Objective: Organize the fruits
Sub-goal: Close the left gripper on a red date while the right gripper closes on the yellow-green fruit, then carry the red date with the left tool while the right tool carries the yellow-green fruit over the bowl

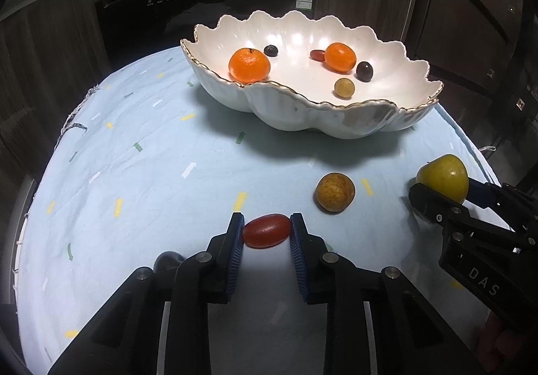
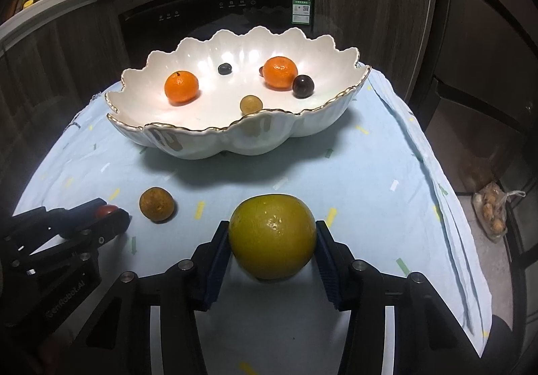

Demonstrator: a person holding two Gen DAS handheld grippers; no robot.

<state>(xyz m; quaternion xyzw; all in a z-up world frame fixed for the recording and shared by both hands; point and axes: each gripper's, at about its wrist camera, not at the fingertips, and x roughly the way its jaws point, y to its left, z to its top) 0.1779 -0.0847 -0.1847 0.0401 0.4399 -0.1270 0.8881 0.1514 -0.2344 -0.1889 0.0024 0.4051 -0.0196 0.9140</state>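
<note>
My left gripper (image 1: 266, 228) is shut on a small red oval fruit (image 1: 266, 230) just above the cloth; it also shows at the left of the right wrist view (image 2: 107, 211). My right gripper (image 2: 272, 240) is shut on a large yellow-green citrus (image 2: 272, 235), seen at the right in the left wrist view (image 1: 443, 177). A brown-yellow round fruit (image 1: 335, 192) lies loose on the cloth between them (image 2: 157, 204). The white scalloped bowl (image 1: 292, 113) behind holds two tangerines (image 1: 249, 65) (image 1: 339, 56), two dark grapes (image 1: 364, 70), a red fruit and a small yellow-brown fruit (image 1: 344, 87).
A light blue cloth (image 1: 134, 180) covers the small table, whose edges drop off left and right. A dark built-in appliance (image 2: 218, 8) and cabinets stand behind. A plastic bag of produce (image 2: 492, 212) lies on the floor to the right. A dark grape (image 1: 167, 259) sits by my left finger.
</note>
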